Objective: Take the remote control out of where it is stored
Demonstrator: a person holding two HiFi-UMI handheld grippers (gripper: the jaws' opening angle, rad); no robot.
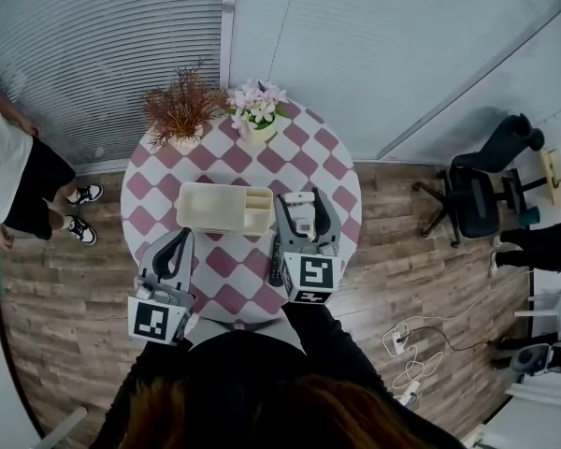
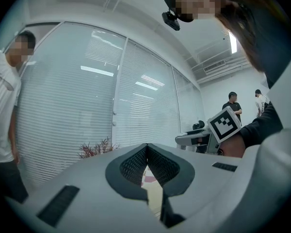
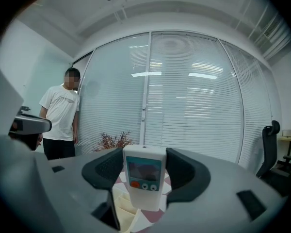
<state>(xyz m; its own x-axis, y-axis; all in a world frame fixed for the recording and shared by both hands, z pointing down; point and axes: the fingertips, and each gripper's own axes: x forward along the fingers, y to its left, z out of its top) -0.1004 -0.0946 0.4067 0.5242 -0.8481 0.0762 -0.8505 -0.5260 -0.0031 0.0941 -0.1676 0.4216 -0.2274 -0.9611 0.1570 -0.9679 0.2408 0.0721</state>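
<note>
A white remote control (image 3: 144, 176) with a small screen and an orange button stands upright between the jaws of my right gripper (image 3: 145, 171), which is shut on it. In the head view this gripper (image 1: 300, 202) holds the remote (image 1: 302, 219) just right of the cream storage box (image 1: 206, 210), above the round checked table (image 1: 234, 162). The box's compartments (image 3: 120, 203) show below the remote. My left gripper (image 1: 179, 238) hovers at the table's front left, shut with nothing in it; its fingertips (image 2: 146, 147) meet.
A dried reddish plant (image 1: 179, 110) and a pink flower pot (image 1: 256, 110) stand at the table's back. A slim dark thing (image 1: 276, 261) lies beside the right gripper. A person (image 1: 19, 171) stands at the left. An office chair (image 1: 477, 195) and floor cables (image 1: 411, 344) are at the right.
</note>
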